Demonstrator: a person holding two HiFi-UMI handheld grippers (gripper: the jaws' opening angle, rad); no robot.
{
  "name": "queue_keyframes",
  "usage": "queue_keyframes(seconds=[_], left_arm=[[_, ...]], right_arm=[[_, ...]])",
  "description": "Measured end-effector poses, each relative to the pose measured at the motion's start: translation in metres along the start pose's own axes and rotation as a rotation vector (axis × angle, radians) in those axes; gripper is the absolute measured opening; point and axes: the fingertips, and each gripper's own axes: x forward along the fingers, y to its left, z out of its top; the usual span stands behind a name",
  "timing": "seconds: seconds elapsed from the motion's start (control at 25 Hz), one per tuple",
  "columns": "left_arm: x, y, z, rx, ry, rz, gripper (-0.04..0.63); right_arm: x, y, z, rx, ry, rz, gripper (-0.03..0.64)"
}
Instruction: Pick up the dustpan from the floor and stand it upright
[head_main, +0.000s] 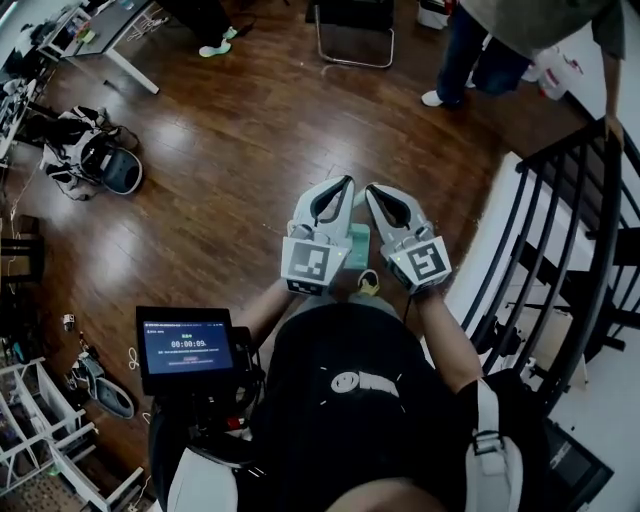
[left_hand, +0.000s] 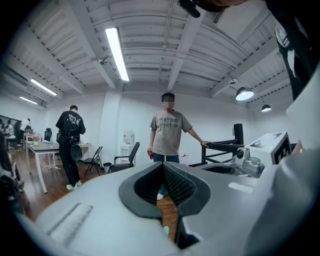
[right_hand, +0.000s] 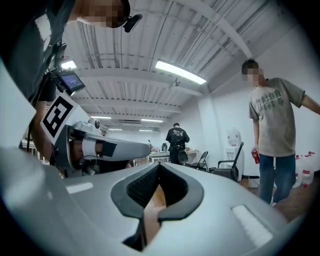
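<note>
In the head view both grippers are held side by side at chest height, pointing away from me over the wooden floor. My left gripper (head_main: 343, 186) is shut with nothing between its jaws, and its own view (left_hand: 163, 165) looks level across the room. My right gripper (head_main: 374, 190) is also shut and empty, as its own view (right_hand: 159, 165) shows. A pale green flat thing (head_main: 357, 246), possibly the dustpan, shows in the gap between the two gripper bodies; most of it is hidden. Neither gripper touches it.
A black stair railing (head_main: 570, 230) runs close on the right. A person (head_main: 500, 40) stands ahead, near a folding chair (head_main: 355, 30). A bag (head_main: 95, 160) lies on the floor at left, and a desk (head_main: 110, 35) stands beyond it. A small screen (head_main: 187, 348) is mounted by my left side.
</note>
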Motion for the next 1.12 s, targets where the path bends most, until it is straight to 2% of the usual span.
queue_keyframes(seconds=[0.28, 0.52, 0.64, 0.8, 1.12], left_arm=[[-0.006, 0.015, 0.001, -0.056, -0.005, -0.018, 0.02], [-0.006, 0.017, -0.003, -0.038, -0.003, -0.025, 0.02], [-0.006, 0.017, -0.007, -0.02, 0.011, -0.022, 0.02], [-0.006, 0.014, -0.004, -0.044, -0.004, -0.031, 0.02], [-0.005, 0.015, -0.004, -0.035, -0.007, -0.031, 0.02]], right_arm=[[0.016, 0.021, 0.01, -0.007, -0.019, 0.034, 0.003], [0.021, 0.007, 0.016, 0.006, 0.004, -0.017, 0.002], [0.021, 0.01, 0.017, -0.008, 0.01, 0.0, 0.0], [0.02, 0.01, 0.013, 0.013, 0.02, 0.0, 0.0], [0.022, 0.009, 0.016, 0.006, 0.01, 0.008, 0.0]])
